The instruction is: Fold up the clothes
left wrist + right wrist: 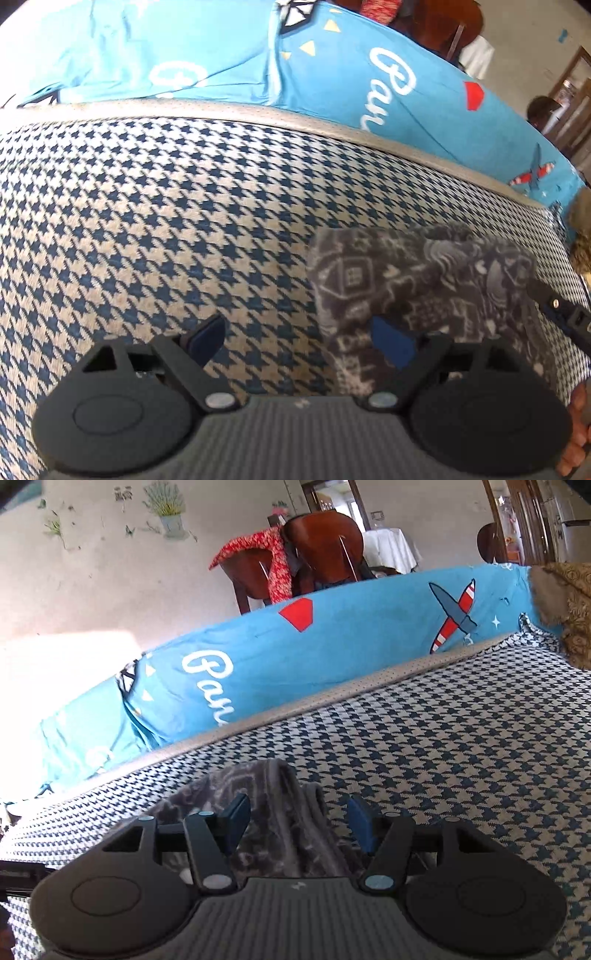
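Observation:
A grey patterned garment (424,288) lies bunched on the houndstooth mat (166,221), to the right in the left wrist view. My left gripper (299,341) is open just above the mat; its right finger overlaps the garment's left edge and its left finger is over bare mat. In the right wrist view the same garment (273,797) forms a raised fold running between the fingers of my right gripper (298,819), which is open around it without pinching. The right gripper's tip (561,310) shows at the garment's right side in the left wrist view.
A blue printed sheet (332,650) lies rumpled along the mat's far edge (332,698). A brown furry blanket (569,609) sits at the far right corner. Wooden chairs with a red cloth (280,565) stand beyond. A hand (580,424) shows at the lower right.

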`<action>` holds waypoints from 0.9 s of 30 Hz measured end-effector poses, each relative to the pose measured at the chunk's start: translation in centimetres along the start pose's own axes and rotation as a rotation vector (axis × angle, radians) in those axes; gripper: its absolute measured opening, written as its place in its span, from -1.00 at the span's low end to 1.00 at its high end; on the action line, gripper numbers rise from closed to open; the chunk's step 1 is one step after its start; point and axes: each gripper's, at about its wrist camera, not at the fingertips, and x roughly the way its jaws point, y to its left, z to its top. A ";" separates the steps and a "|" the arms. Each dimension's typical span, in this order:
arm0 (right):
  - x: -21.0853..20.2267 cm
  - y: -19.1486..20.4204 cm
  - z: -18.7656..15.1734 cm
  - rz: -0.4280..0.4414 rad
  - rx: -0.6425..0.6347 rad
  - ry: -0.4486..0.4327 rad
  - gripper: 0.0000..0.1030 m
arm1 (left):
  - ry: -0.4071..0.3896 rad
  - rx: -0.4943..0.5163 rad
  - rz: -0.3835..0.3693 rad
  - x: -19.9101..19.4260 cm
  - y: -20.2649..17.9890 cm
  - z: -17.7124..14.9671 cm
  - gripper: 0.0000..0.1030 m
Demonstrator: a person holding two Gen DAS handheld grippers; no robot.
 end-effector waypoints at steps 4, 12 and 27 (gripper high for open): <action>0.9 0.2 -0.1 0.029 0.010 0.025 0.14 | -0.009 -0.030 0.018 0.2 0.6 0.5 0.79; 2.8 1.5 -1.4 -0.098 -0.100 0.056 -0.48 | -0.002 -0.056 0.030 1.2 1.1 1.2 0.80; 4.8 0.1 -1.7 -0.245 -0.099 0.055 -0.72 | -0.033 -0.067 0.027 4.4 -0.4 2.4 0.93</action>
